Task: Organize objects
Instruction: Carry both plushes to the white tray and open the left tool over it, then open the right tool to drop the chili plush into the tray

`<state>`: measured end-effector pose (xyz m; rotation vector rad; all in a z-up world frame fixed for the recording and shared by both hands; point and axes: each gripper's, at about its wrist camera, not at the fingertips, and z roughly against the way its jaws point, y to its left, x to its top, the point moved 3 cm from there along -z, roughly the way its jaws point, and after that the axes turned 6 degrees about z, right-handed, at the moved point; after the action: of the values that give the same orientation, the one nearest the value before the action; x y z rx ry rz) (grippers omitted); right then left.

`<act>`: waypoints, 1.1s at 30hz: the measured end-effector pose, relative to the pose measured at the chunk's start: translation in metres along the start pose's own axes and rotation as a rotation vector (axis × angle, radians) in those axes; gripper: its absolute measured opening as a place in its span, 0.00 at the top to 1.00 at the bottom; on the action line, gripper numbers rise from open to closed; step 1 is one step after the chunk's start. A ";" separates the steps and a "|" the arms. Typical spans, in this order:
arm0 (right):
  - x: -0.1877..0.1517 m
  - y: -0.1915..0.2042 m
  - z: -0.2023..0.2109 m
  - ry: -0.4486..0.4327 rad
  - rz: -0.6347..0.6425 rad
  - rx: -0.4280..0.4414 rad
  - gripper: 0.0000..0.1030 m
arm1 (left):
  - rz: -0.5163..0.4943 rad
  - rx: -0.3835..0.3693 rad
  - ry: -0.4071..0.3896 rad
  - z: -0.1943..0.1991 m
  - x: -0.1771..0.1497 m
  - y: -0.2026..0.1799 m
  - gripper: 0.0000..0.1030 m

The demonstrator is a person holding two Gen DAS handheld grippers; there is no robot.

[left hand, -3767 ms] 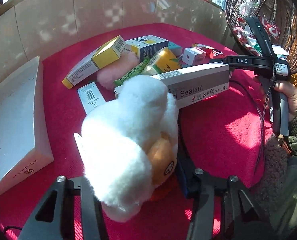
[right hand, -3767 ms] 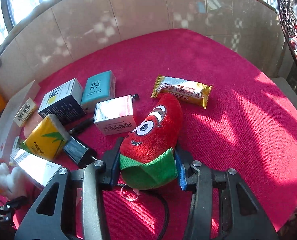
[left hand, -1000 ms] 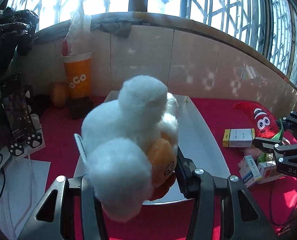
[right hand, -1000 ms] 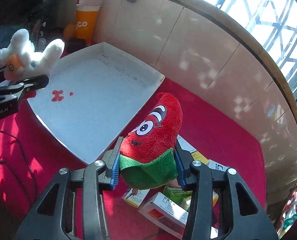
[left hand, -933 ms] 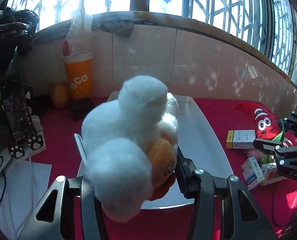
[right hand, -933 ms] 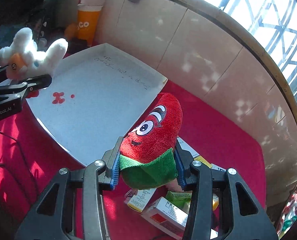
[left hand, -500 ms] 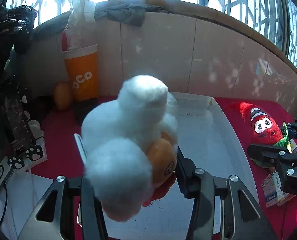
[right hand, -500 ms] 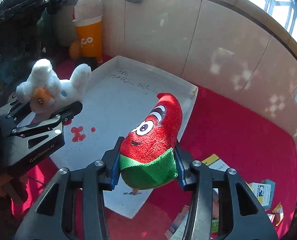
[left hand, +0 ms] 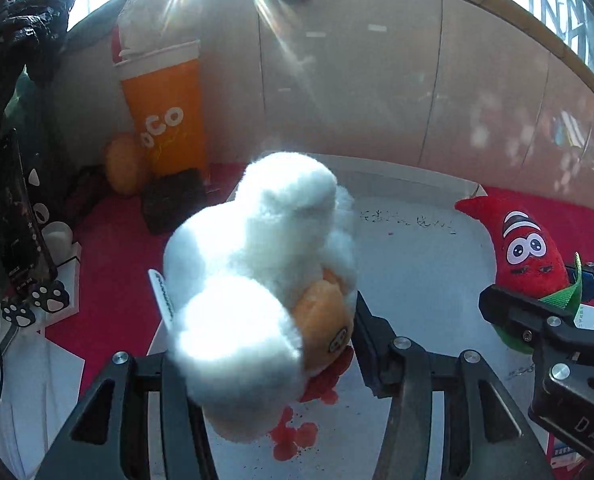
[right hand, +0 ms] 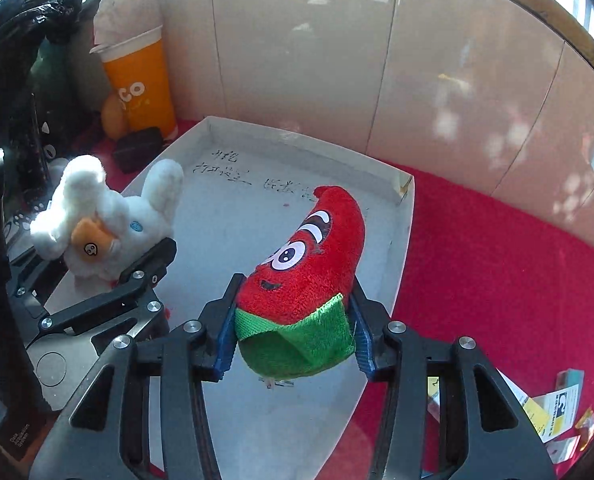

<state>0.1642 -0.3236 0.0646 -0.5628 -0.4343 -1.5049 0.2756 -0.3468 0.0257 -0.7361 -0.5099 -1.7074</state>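
Red cloth covers the whole counter [right hand: 497, 260], and the biggest thing on it is the shallow white box [right hand: 401, 216] pushed up against the tiled wall. A second ago both my hands were off to the side of it; now both sets of fingers hang right over its floor, tipped downward, so I'd say this is the drop-off step.

Next biggest, the white bunny [left hand: 257, 272] with the orange face. It sits between my left fingers [left hand: 265, 356], above the box's near left corner, by the red blotches printed there. Those fingers are opening, though the pads look like they're touching fluff for now.

Then the red chili toy [right hand: 305, 276] with the green cuff, wedged between my right fingers [right hand: 293, 336] over the middle-right of the box. Same deal: opening, blue pads on the plush for the moment.

Smaller stuff: orange cup [right hand: 141, 80] in the back corner, and a few little cartons [right hand: 553, 404] scattered on the cloth at the right, which I reckon are next.
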 end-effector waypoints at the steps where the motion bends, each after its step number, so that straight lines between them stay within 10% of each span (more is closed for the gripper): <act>1: 0.000 0.000 -0.001 0.001 -0.001 0.000 0.55 | 0.003 0.010 0.005 -0.002 0.000 0.000 0.49; 5: -0.001 0.002 0.002 -0.023 0.020 -0.023 0.32 | 0.026 0.040 -0.011 -0.001 0.000 0.004 0.42; 8: -0.001 -0.007 0.013 -0.077 -0.003 -0.037 0.18 | 0.081 0.054 -0.072 0.012 0.006 0.017 0.00; 12: -0.005 -0.012 0.024 -0.110 -0.022 -0.044 0.00 | 0.143 0.096 -0.160 0.036 0.013 0.031 0.00; 22: -0.022 -0.011 0.066 -0.220 -0.063 -0.023 0.00 | 0.299 0.104 -0.287 0.096 0.003 0.070 0.00; 33: -0.058 -0.060 0.205 -0.579 -0.150 -0.055 0.00 | 0.191 -0.148 -0.401 0.159 -0.002 0.011 0.00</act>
<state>0.1175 -0.1538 0.1995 -1.0333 -0.8983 -1.4841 0.3196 -0.2413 0.1364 -1.2086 -0.5701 -1.4332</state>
